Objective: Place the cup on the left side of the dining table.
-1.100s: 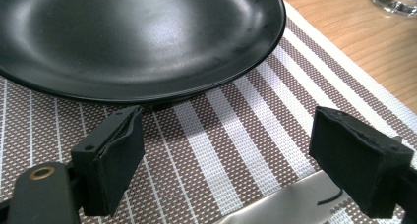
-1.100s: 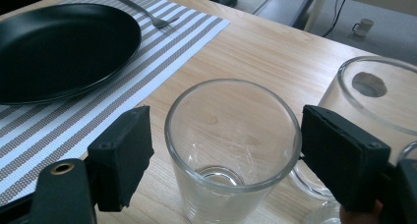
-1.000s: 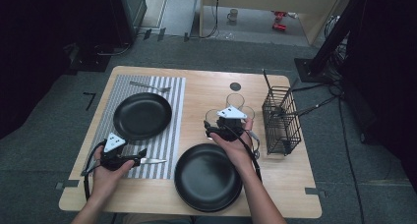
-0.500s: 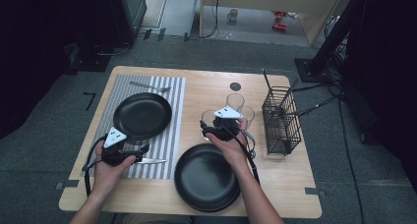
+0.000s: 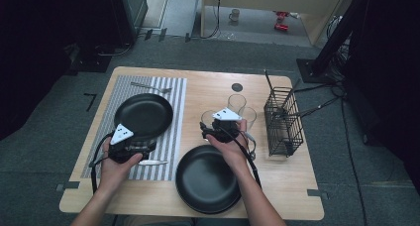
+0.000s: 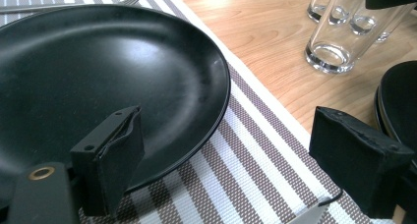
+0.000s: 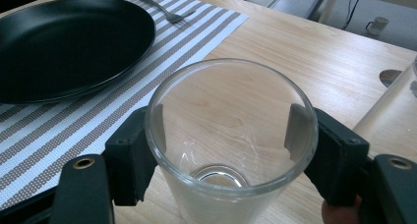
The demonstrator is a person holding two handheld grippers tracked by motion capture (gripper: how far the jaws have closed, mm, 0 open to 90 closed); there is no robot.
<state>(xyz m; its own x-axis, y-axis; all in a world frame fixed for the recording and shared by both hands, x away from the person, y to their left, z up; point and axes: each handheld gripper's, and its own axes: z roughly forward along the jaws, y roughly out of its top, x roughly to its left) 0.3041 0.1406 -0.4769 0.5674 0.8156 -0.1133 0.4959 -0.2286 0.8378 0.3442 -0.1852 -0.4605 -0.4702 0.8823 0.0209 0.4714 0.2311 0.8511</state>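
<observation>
My right gripper is shut on a clear drinking glass, one jaw pressed against each side just under the rim. In the high view the right gripper holds that upright glass near the table's middle. The left gripper is open with nothing between its jaws; its left jaw hangs over the front rim of a black plate. From above, the left gripper sits at that plate's near edge, on the striped placemat. A knife lies on the mat beside it.
Two more glasses stand just right of the held one. A black wire basket stands at the right. A second black plate lies at the front edge. A fork lies on the mat's far end.
The left gripper has moved a little forward to the plate's rim, while the knife stays on the mat. The right gripper has shifted slightly left with the glass.
</observation>
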